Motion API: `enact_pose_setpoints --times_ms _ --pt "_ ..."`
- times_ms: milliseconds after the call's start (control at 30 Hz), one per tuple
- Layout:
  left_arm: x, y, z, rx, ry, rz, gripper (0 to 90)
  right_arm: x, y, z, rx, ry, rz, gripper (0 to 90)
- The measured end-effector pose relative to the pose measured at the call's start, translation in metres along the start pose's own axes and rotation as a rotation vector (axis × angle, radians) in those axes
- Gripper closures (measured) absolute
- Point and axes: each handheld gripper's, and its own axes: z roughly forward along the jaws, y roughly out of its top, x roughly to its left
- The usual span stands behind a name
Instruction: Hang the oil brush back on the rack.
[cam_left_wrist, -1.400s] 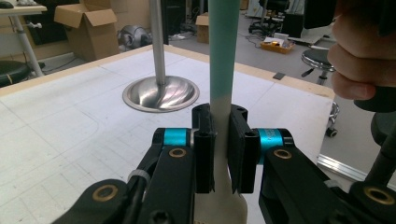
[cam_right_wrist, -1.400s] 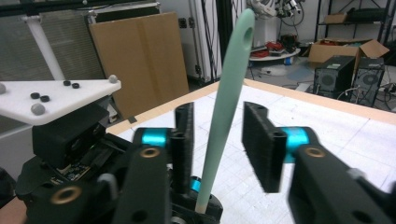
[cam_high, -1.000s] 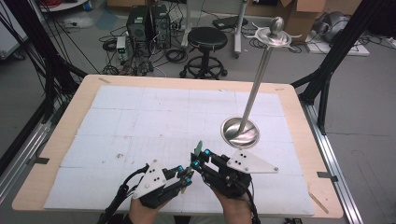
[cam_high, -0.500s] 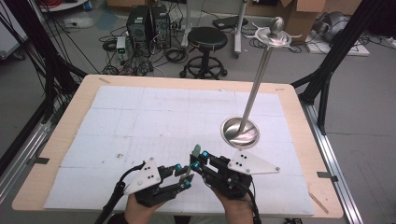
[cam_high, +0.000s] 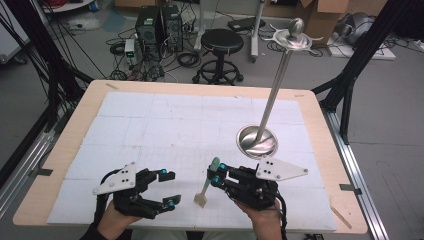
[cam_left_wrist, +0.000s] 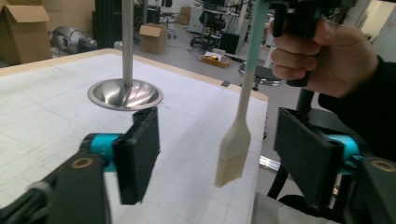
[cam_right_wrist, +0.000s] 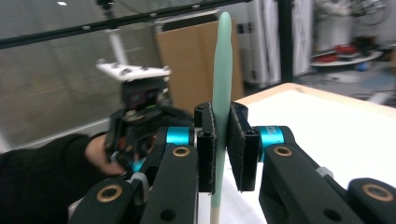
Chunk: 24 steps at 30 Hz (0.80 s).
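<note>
Jaws of the right gripper (cam_high: 216, 172) clench the pastry brush (cam_high: 206, 183) by its mint handle, lower centre; light, stiff, likely slippery. The left gripper (cam_high: 167, 189) is released.

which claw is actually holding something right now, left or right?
The right claw: its jaws are shut on the green handle of the pastry brush, bristle end hanging down. The left claw is open with nothing between its jaws.

I look into a lab: computer towers (cam_high: 156, 24), floor cables (cam_high: 186, 59), stool (cam_high: 221, 45), cardboard boxes (cam_high: 327, 12) behind my tabletop (cam_high: 200, 89).
</note>
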Motion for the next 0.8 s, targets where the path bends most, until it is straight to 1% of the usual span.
enact_pose_setpoints --times_ms 100,167,200,267,333,400,533,600,700,733,800 --pt "0.006 -0.002 -0.009 0.002 0.016 -0.005 26.3 -0.005 -0.002 0.000 0.007 0.055 0.009 81.9" --pt "0.011 -0.004 -0.013 0.016 0.049 -0.011 22.0 -0.008 -0.004 0.000 0.009 0.087 0.021 81.8" --pt "0.013 -0.005 -0.014 0.025 0.061 -0.014 21.5 -0.009 -0.005 0.000 0.010 0.097 0.023 81.8" --pt "0.017 -0.008 -0.017 0.028 0.072 -0.026 22.2 -0.012 -0.007 0.000 0.019 0.119 0.023 81.9" --pt "0.018 -0.010 -0.018 0.023 0.074 -0.024 26.2 -0.014 -0.007 0.000 0.023 0.130 0.030 81.9" --pt "0.019 -0.010 -0.018 0.030 0.074 -0.020 26.2 -0.017 -0.006 -0.001 0.022 0.133 0.028 81.9" --pt "0.020 -0.013 -0.019 0.000 0.088 -0.008 24.9 -0.026 0.000 -0.006 0.006 0.116 0.028 81.9" --pt "0.021 -0.014 -0.019 -0.012 0.101 0.001 24.3 -0.032 0.008 -0.009 0.006 0.098 0.028 81.9" --pt "0.022 -0.014 -0.021 -0.035 0.113 0.021 22.6 -0.042 0.023 -0.013 0.016 0.062 0.006 81.9" --pt "0.022 -0.014 -0.022 -0.049 0.119 0.030 22.5 -0.045 0.028 -0.014 0.020 0.052 0.000 81.9" --pt "0.023 -0.014 -0.025 -0.060 0.135 0.041 22.1 -0.052 0.039 -0.016 0.025 0.039 -0.007 81.9"
